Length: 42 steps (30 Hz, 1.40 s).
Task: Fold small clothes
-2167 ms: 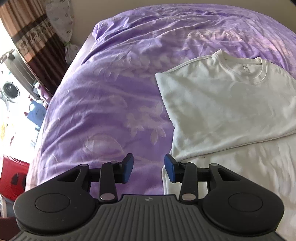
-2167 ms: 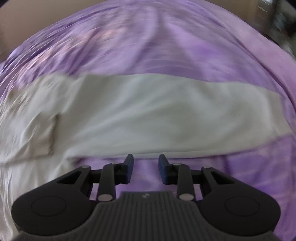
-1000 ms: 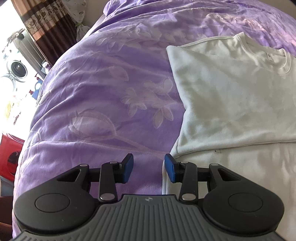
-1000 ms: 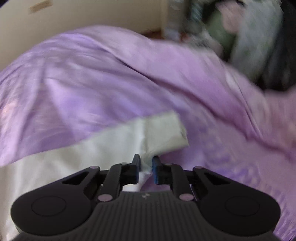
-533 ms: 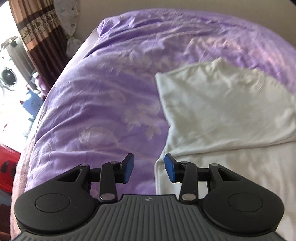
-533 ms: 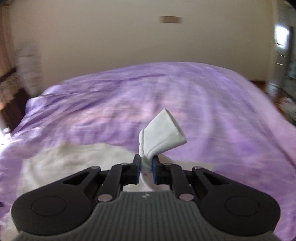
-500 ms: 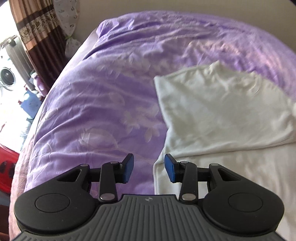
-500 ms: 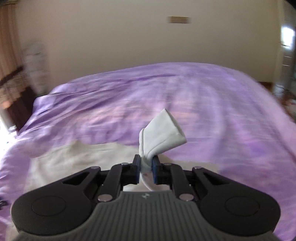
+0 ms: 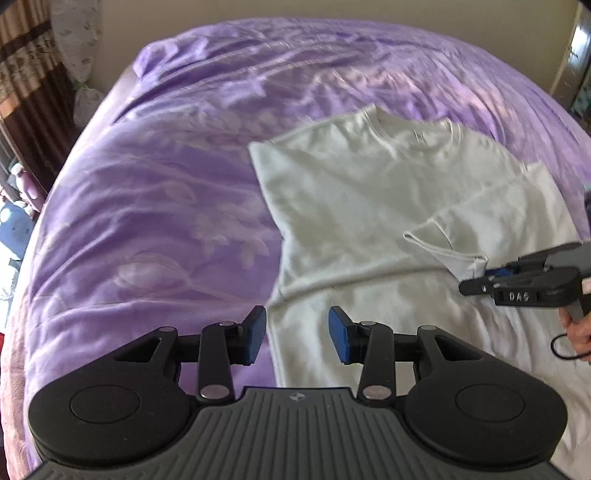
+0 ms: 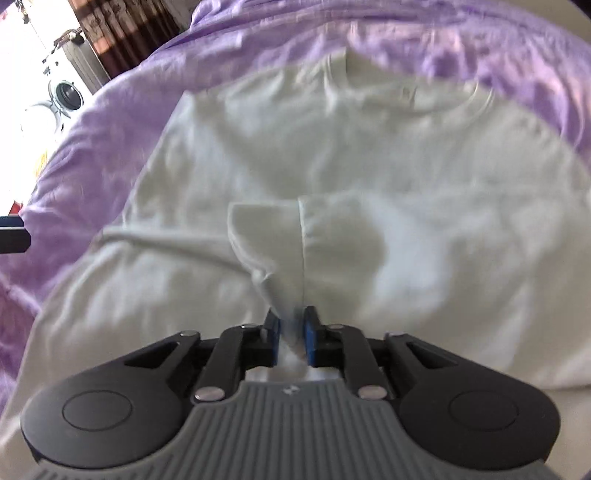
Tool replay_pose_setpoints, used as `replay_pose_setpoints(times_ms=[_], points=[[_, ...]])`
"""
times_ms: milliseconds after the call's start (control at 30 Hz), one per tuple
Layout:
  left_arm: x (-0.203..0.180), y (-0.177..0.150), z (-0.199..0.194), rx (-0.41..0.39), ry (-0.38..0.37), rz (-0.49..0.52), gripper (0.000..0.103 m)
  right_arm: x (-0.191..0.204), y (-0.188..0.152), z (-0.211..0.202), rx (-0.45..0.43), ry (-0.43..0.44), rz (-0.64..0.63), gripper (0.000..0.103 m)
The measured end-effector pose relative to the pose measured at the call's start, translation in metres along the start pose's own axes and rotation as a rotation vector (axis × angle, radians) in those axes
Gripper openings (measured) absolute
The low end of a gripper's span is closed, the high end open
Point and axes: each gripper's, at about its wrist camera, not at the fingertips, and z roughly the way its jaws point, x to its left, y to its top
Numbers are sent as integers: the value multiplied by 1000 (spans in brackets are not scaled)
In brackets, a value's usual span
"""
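A white T-shirt [image 9: 354,192] lies on a purple bedspread [image 9: 166,192], collar toward the far side, left sleeve folded in. My right gripper [image 10: 291,325] is shut on the shirt's right sleeve [image 10: 273,236] and holds it over the shirt's body [image 10: 406,155]. In the left wrist view the right gripper [image 9: 480,275] shows at the right edge, pinching the sleeve cuff [image 9: 443,247]. My left gripper [image 9: 297,334] is open and empty, hovering over the shirt's lower left edge.
The purple bedspread [image 10: 92,155] surrounds the shirt on all sides. A brown curtain [image 9: 22,85] and a washing machine [image 10: 66,92] stand beyond the bed's left side. A beige wall [image 9: 295,14] is behind the bed.
My right gripper has closed on the right sleeve, lifted it and carried it left over the shirt's body. My left gripper has stayed open near the shirt's left edge.
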Motion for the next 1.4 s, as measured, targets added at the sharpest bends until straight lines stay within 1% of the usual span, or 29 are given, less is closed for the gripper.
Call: replay_pose_setpoints(times_ms=[33,100,200,233,267,300,333,367,400,500,600,667,833,900,1000,1067,1133,1167,1200,1233,1267,1300,1333,1400], points=[[-2,1,3,8,-7,-2,46,-4,-3,2,0,11,5,16],[-5,3,8,16,-20,-10,46,-13,0,-1,4,51,40,24],[-8,7,11,21,-45,-28,46,-20,2,-18,7,105,88,30],[-10,8,11,19,-55,-35,46,-20,1,-27,-3,109,78,32],[-11,10,11,15,-66,-37,47,-20,2,-33,-19,102,60,38],[-13,13,10,7,-78,-41,49,-21,3,-42,-41,88,42,42],[-14,15,10,-4,-89,-46,51,-23,5,-51,-61,69,26,43],[-16,17,9,-16,-100,-51,56,-28,5,-59,-79,46,11,44],[-18,20,8,-30,-111,-54,59,-33,6,-66,-93,13,-1,44],[-28,28,13,-53,-150,-55,62,-55,8,-80,-109,-86,-15,44],[-36,34,26,-60,-193,-82,67,-84,5,-90,-107,-132,13,42],[-39,37,41,-58,-230,-121,68,-100,1,-93,-104,-154,24,36],[-44,40,81,-1,-321,-238,68,-131,-9,-90,-90,-165,60,35],[-49,41,96,15,-327,-263,68,-139,-13,-87,-84,-168,65,35],[-57,40,117,23,-313,-294,68,-149,-16,-86,-84,-168,77,35],[-64,39,126,15,-315,-308,68,-156,-19,-88,-94,-165,88,35],[-73,39,128,-19,-301,-288,50,-162,-21,-93,-103,-173,94,37],[-78,40,126,-35,-286,-264,29,-166,-22,-96,-107,-180,96,40],[-84,41,123,-47,-250,-234,10,-170,-24,-99,-109,-188,97,45],[-90,42,117,-69,-216,-205,8,-174,-25,-103,-112,-197,102,46],[-94,42,111,-99,-207,-174,6,-178,-27,-107,-114,-207,107,46],[-97,44,103,-129,-213,-154,6,-183,-28,-110,-112,-212,109,48],[-98,48,94,-154,-226,-155,5,-186,-30,-112,-105,-214,108,50],[-100,59,71,-206,-259,-172,5,-191,-34,-115,-91,-217,98,63]])
